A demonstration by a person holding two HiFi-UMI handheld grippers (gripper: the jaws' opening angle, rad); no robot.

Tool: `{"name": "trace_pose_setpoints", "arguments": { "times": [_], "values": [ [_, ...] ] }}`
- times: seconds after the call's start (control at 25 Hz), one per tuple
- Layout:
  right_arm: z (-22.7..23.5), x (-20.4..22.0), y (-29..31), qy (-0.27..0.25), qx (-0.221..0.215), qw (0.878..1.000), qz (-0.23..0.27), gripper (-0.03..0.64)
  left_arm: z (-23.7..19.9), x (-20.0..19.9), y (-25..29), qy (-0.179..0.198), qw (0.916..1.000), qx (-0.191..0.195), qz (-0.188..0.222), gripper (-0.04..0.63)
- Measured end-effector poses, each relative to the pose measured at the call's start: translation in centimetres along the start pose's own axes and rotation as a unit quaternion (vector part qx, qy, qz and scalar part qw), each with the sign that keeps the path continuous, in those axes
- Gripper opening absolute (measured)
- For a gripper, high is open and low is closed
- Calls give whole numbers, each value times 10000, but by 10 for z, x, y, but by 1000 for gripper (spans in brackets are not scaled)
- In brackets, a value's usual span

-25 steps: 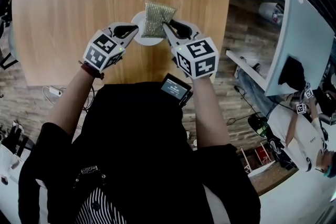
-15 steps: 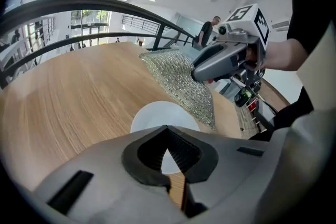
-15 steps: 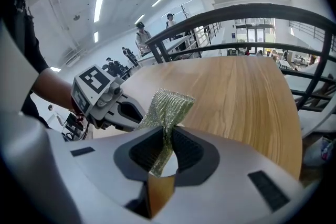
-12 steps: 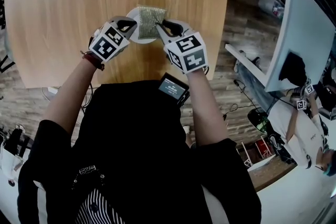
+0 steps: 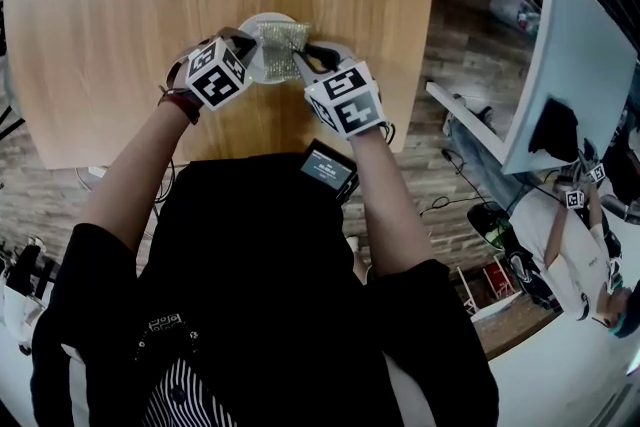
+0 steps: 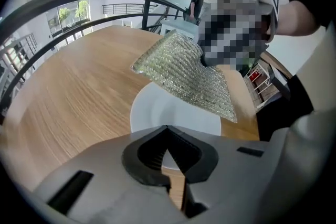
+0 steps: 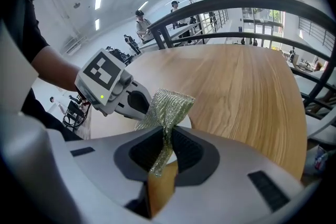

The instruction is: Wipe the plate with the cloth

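A small white plate lies on the wooden table, near its front edge. My left gripper is shut on the plate's near left rim; in the left gripper view the plate runs into the closed jaws of that gripper. A glittery green-gold cloth drapes over the plate's right side. My right gripper is shut on the cloth's near edge. In the right gripper view the cloth rises from between that gripper's jaws, with the left gripper just beyond it.
The table's front edge is close under both grippers and its right edge lies beyond the right one. A small screen device hangs on the person's chest. White furniture and a person are off to the right.
Both grippers have come closer together over the plate. The cloth, held by the right gripper, has shifted left across the plate and lies lower on it.
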State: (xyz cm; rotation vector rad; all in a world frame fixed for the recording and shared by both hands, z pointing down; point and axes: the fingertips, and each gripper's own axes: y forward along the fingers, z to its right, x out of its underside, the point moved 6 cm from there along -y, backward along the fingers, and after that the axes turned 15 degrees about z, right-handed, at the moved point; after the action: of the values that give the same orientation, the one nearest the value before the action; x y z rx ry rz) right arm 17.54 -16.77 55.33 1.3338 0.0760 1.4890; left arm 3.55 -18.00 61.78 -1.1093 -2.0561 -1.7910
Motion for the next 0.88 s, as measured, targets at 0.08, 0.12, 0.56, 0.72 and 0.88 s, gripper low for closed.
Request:
{"name": "trace_pose_setpoints", "arguments": {
  "times": [0.08,0.12,0.56,0.72,0.88],
  "values": [
    [0,4,3,-77,-8,9999,-91,49,0,-1,1,2,9999,-13,-102,-2],
    [1,5,4,-88,-15,9999,-126,49,0,-2,1,-26,9999,-15,-142,-2],
    [18,2,17,-1001,137,9927,-657,49,3,-5,2,-78,9993,15,-359,-2],
    [15,3,30,-1400,-239,9846,-1016,49,4,-6,2,-176,9993,35,-315,-2],
    [11,9,52,-1927,-261,9728,-1256,49,3,-6,2,-185,9994,10,-300,-2]
  ]
}}
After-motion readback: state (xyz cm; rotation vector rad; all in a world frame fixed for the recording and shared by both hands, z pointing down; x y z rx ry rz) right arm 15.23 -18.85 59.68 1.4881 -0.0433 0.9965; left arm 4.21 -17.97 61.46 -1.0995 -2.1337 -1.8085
